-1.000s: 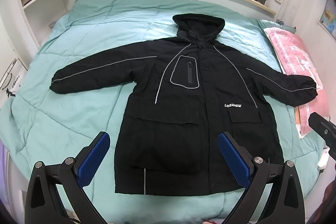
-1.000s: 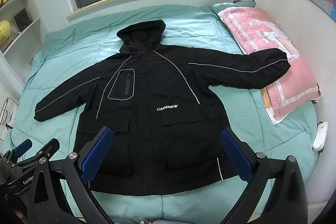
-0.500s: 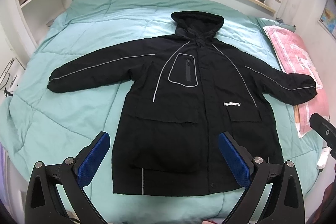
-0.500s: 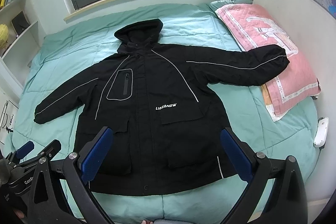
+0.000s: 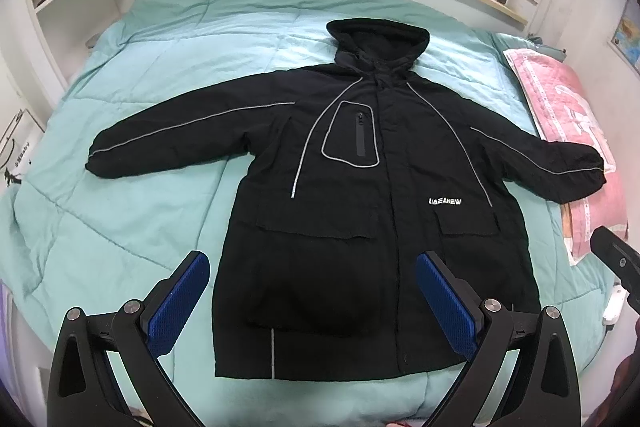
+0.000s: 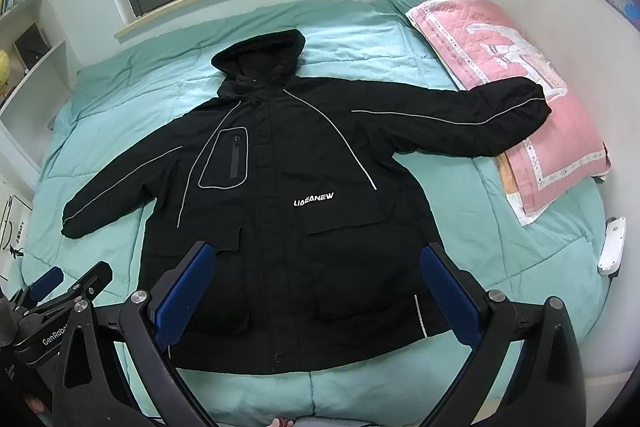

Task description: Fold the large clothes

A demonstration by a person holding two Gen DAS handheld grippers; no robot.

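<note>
Teal quilt covers the bed [image 5: 132,211] beneath the window, and on it lies the black hooded parka [image 5: 360,227], face up and zipped, spread flat with nothing folded yet. Its hood points toward the window and its hem lies toward us. One sleeve [image 5: 192,139] stretches out on the side of the parka toward the shelves; the other sleeve [image 6: 472,119] reaches the opposite way, its cuff resting on the pink pillow [image 6: 520,75].

We hold both tools above the hem, well clear of the cloth. The left tongs [image 5: 312,303] stand wide apart and empty, and the right tongs [image 6: 316,295] are likewise spread with nothing between the blue pads.

We judge the task to be at its very start, in the approach before a first grasp. The next move likely calls for lowering each tool to a sleeve cuff, pinching the thick padded fabric firmly, and drawing the sleeves across the chest. The bulky padding may slip from a shallow pinch.
</note>
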